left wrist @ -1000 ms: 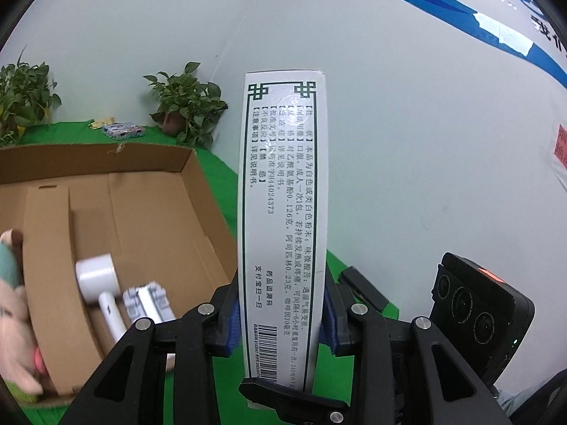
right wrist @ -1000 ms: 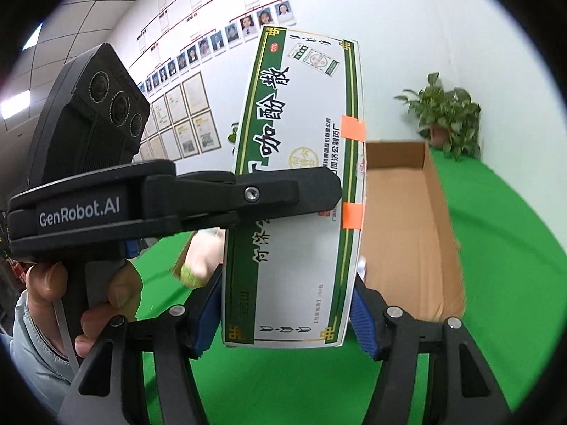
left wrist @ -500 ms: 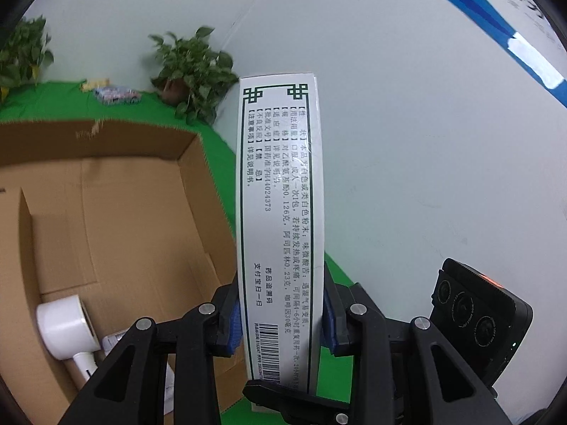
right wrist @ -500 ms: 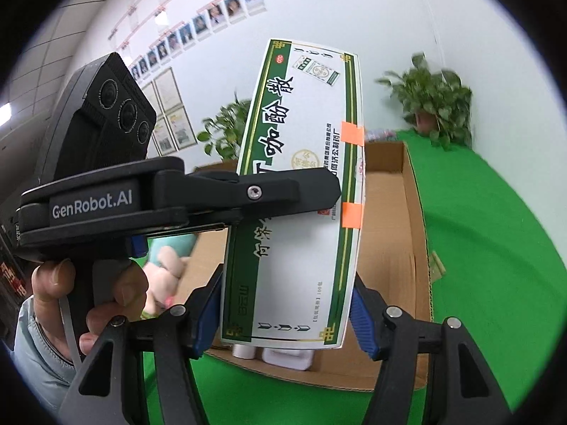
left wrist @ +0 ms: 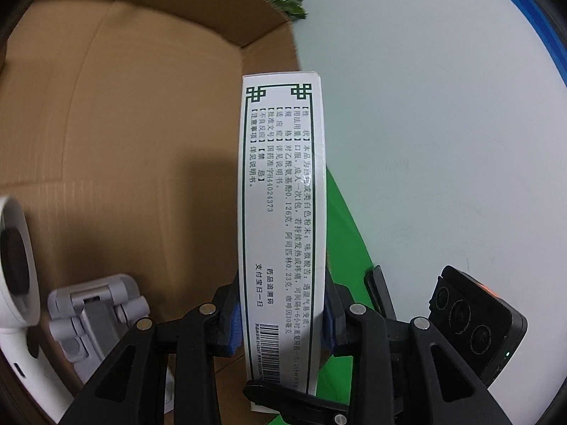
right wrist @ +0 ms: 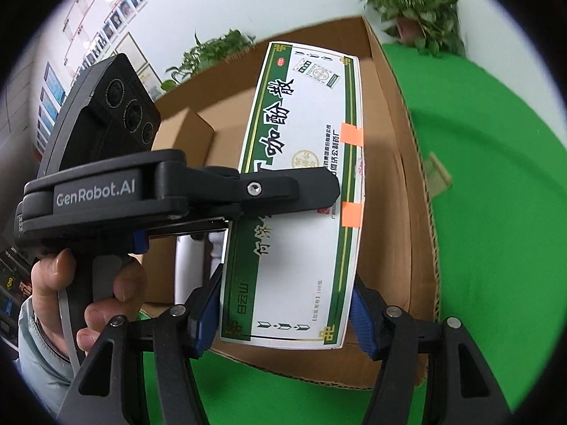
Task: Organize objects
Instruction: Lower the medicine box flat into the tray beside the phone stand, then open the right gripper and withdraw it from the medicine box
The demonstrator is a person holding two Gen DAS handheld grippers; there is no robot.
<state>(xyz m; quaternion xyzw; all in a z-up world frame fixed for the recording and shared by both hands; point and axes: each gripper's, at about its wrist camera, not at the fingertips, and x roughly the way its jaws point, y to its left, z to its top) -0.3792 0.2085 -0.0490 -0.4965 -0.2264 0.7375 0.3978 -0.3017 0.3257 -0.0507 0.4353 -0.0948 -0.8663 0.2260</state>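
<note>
- Between the blue pads of both grippers sits one white rectangular medicine carton with green borders and black Chinese print (left wrist: 281,212); the left gripper (left wrist: 281,322) is clamped across its narrow side panel near the barcode end, and the right gripper (right wrist: 287,304) is clamped across its broad front face (right wrist: 301,191).
- Seen from the right wrist, the left gripper's black fingers lie across the middle of the front face, and a person's hand (right wrist: 88,283) in a pale blue sleeve grips its handle.
- Two orange tape tabs (right wrist: 351,134) sit on the carton's right edge.
- Seen from the left wrist, the carton's far end reaches above the right wall of an open brown cardboard box (left wrist: 124,124), at its far corner.
- Inside that box, low and to the left, lie a white round-headed device (left wrist: 14,262) and a grey hinged plastic stand (left wrist: 95,304), just beside each other.
- Under the box is a green cloth surface (right wrist: 496,212).
- Beyond it stand leafy potted plants (right wrist: 418,3) against a white wall (left wrist: 425,106), which carries rows of framed pictures on the right-wrist view.
</note>
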